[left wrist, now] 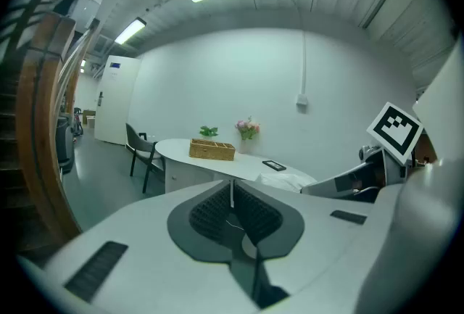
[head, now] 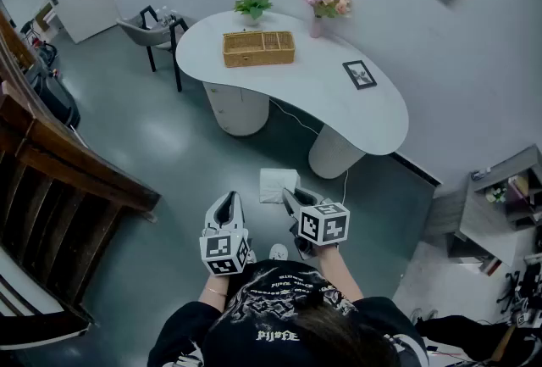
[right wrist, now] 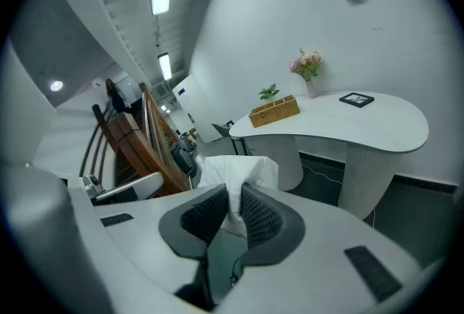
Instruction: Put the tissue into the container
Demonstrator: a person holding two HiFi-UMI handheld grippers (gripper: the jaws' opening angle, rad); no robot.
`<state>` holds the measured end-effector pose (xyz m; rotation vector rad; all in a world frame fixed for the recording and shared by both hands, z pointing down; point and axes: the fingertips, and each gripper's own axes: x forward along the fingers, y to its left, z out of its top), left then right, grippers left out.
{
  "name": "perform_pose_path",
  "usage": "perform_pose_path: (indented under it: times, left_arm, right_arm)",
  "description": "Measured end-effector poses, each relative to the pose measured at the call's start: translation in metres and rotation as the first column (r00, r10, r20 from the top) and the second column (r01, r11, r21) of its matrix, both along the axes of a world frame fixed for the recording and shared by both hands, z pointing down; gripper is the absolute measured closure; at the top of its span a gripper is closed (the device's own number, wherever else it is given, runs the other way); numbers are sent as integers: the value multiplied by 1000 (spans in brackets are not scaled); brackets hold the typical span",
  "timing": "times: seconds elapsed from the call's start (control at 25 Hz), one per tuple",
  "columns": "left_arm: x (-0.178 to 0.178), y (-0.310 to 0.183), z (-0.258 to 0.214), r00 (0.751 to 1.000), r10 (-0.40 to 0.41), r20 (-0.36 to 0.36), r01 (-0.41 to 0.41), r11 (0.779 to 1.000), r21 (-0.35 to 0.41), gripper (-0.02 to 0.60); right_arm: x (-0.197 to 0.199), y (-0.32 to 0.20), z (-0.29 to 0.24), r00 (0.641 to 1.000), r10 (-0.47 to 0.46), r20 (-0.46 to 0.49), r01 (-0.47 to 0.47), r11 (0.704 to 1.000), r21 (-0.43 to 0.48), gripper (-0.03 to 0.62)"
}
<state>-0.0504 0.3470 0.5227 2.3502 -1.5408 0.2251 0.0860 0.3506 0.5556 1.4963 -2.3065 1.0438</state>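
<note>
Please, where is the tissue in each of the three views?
Head view: tissue at centre, at the right gripper's tips.
Left gripper view: tissue right of centre, beyond the jaws.
Right gripper view: tissue at centre, pinched between the jaws.
Shared landmark: wicker basket.

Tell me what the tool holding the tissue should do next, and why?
Probably carry the tissue forward toward the wicker basket on the white table. The right tool is pinched shut on it, so the grab looks done, but the basket sits well away from the tool, too far to drop anything in.
</note>
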Motion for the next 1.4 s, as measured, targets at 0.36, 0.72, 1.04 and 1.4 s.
perform_pose_path:
  times: [0.36, 0.72, 1.04, 1.4]
  left_arm:
    - [9, -3, 4, 999, -34, -4, 34, 999, 0, 551]
    - [25, -14, 23, 999, -41, 26, 42, 999, -24, 551]
    - [21, -56, 31, 999, -51, -6, 51, 999, -18, 551]
    - [5, -164, 21, 999, -38, -5, 38, 999, 12, 551]
  right_arm:
    - [15, -12, -7, 999, -19, 48, 18, 1000, 22, 510]
    - [21, -35, -8, 997, -74, 25, 72, 995, 66, 510]
    - [25, -81, -8, 998, -60, 24, 58, 995, 86, 510]
    - [19, -181, -15, 999, -28, 33, 24, 994, 106, 510]
